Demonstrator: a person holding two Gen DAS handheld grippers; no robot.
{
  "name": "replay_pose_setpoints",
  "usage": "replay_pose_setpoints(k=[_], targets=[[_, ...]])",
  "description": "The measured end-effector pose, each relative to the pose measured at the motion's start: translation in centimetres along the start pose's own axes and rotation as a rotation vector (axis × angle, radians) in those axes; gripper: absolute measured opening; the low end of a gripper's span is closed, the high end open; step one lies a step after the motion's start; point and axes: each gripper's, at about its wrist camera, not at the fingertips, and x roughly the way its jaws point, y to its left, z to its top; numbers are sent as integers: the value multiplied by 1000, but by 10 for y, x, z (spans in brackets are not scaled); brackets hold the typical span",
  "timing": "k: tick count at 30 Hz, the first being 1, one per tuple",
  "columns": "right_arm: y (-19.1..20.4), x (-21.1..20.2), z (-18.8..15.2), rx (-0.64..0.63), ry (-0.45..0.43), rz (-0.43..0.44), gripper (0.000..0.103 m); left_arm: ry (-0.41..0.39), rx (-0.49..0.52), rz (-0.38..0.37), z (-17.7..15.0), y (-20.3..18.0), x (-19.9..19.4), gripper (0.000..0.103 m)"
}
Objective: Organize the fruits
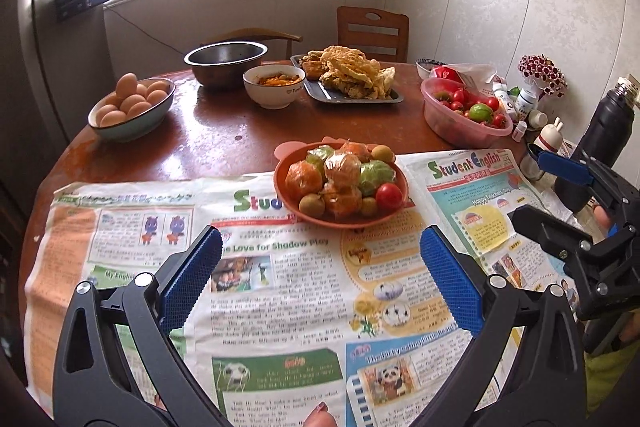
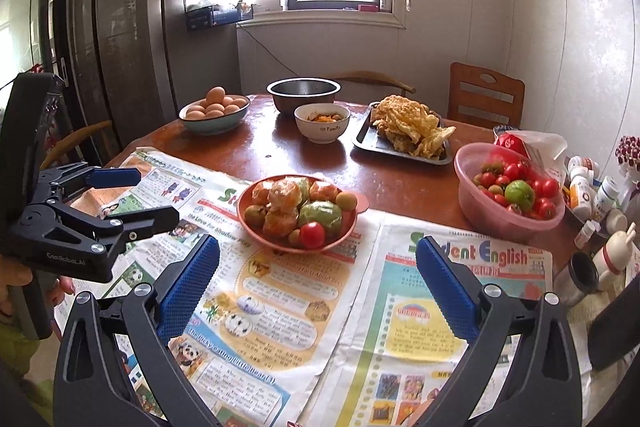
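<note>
round wooden table [image 1: 224,131] spread with newspaper [image 1: 280,267]. fruit plate [image 1: 285,195] just ahead on the paper. left gripper [image 1: 320,267] and right gripper [image 2: 318,275] both released, empty. best to approach the topmost fruit slowly, squeezing gently.

Tabletop [image 2: 400,183] — reddish-brown, glossy. Newspaper [image 2: 280,307] — white with green, yellow and blue panels. Fruit bowl [image 2: 256,231]: terracotta orange, holding orange, green and red fruit. Basin [image 2: 472,203]: translucent pink. Egg dish [image 2: 216,126]: pale teal; eggs tan. Claw pads [image 2: 188,291]: blue, cross-hatched.
</note>
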Motion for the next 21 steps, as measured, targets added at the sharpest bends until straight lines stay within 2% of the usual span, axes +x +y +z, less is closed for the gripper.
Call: replay_pose_setpoints(k=[10,21], targets=[[19,0,-29,10,35,-33,98,8,-43,11,-30,5,-5,93],[28,10,-60,59,83,-53,99,65,-70,61,-67,12,4,93]])
